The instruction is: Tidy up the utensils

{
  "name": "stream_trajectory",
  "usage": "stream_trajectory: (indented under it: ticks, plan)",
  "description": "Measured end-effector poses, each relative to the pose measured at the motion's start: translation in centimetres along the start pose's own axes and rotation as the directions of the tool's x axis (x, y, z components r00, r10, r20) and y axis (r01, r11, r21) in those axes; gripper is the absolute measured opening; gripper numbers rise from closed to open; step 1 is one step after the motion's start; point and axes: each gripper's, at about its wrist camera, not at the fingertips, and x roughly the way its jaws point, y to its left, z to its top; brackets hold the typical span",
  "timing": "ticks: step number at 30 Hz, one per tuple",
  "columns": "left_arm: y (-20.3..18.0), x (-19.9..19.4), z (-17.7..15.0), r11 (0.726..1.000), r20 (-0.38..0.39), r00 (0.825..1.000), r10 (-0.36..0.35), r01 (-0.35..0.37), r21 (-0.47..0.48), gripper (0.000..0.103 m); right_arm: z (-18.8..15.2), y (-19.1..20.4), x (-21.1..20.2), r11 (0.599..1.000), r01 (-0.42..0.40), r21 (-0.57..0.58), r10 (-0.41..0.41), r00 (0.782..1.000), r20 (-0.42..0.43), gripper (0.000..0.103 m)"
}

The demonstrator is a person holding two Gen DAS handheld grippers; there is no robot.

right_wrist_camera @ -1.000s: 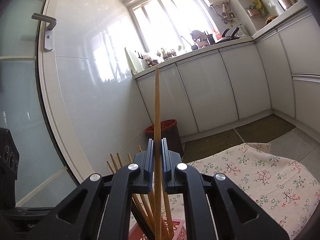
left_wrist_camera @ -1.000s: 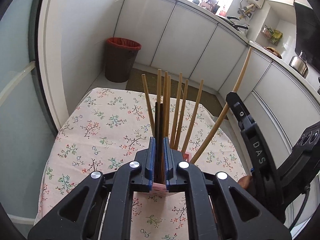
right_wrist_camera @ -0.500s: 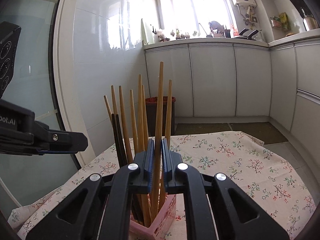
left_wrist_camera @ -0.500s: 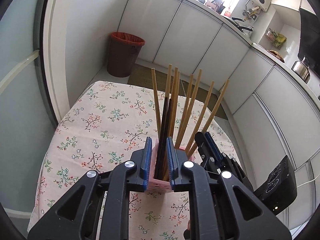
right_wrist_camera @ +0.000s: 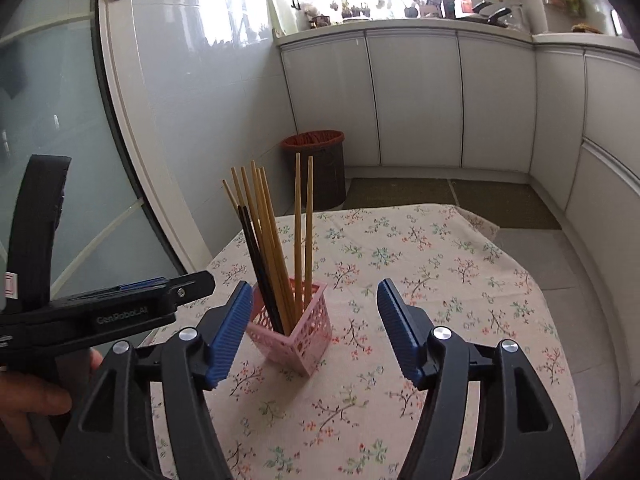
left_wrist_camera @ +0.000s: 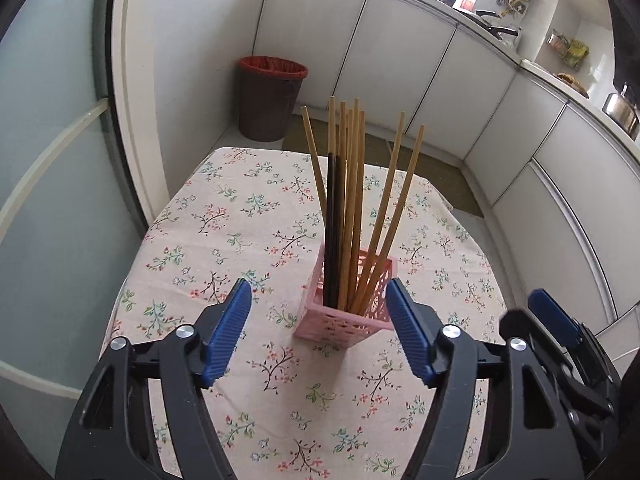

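Observation:
A pink perforated holder (left_wrist_camera: 347,312) stands upright on the floral tablecloth (left_wrist_camera: 240,240). It holds several wooden chopsticks (left_wrist_camera: 356,200) and a black pair (left_wrist_camera: 333,224). My left gripper (left_wrist_camera: 320,332) is open and empty, pulled back just in front of the holder. The holder (right_wrist_camera: 298,338) and its chopsticks (right_wrist_camera: 272,240) also show in the right wrist view. My right gripper (right_wrist_camera: 314,330) is open and empty, a little right of and behind the holder. The left gripper's side (right_wrist_camera: 120,304) shows at the left of that view.
A dark bin with a red liner (left_wrist_camera: 272,96) stands on the floor beyond the table, by white cabinets (left_wrist_camera: 400,72). A glass door (left_wrist_camera: 52,160) is to the left. The right gripper's fingertip (left_wrist_camera: 554,316) shows at the lower right of the left wrist view.
Both grippers have opened and drawn back from the holder. The right gripper let go of a wooden chopstick, which now stands in the holder. The left gripper released its hold.

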Motion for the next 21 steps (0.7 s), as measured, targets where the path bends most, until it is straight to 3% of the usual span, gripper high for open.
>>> stream_trajectory:
  ticks: [1,3,4,7,11,21]
  plan:
    - [-0.3,-0.7,-0.3,1.0,0.008,1.0,0.025,-0.025,0.005,0.086,-0.3,-0.1,-1.0,1.0,-0.015,0.011,0.015,0.999,-0.034,0.077]
    - [-1.2,-2.3,-0.8,0.996,0.041,0.996,0.077,-0.078,0.031,0.093,-1.1,-0.2,-3.3,0.998,-0.054,0.016,0.055,0.996,-0.068,0.089]
    - [-1.6,-2.9,-1.1,0.994,0.056,0.994,0.097,-0.1,0.044,0.094,-1.5,-0.4,-4.2,0.998,-0.068,0.019,0.069,0.995,-0.078,0.09]
    - [-2.2,-4.4,-1.4,0.987,0.064,0.987,0.147,-0.15,0.049,0.095,-1.7,-0.9,-5.6,0.998,-0.063,0.027,0.065,0.992,-0.11,0.09]
    - [-3.4,-7.0,-1.4,0.98,0.119,0.977,0.179,-0.187,0.066,0.095,-0.8,-0.5,-7.8,0.999,-0.041,-0.015,0.041,0.998,-0.037,0.09]
    - [-5.6,-11.3,-2.9,0.974,0.181,0.967,0.181,-0.202,0.105,0.096,0.5,-0.9,-8.7,1.0,-0.011,-0.025,0.011,1.0,0.003,0.092]
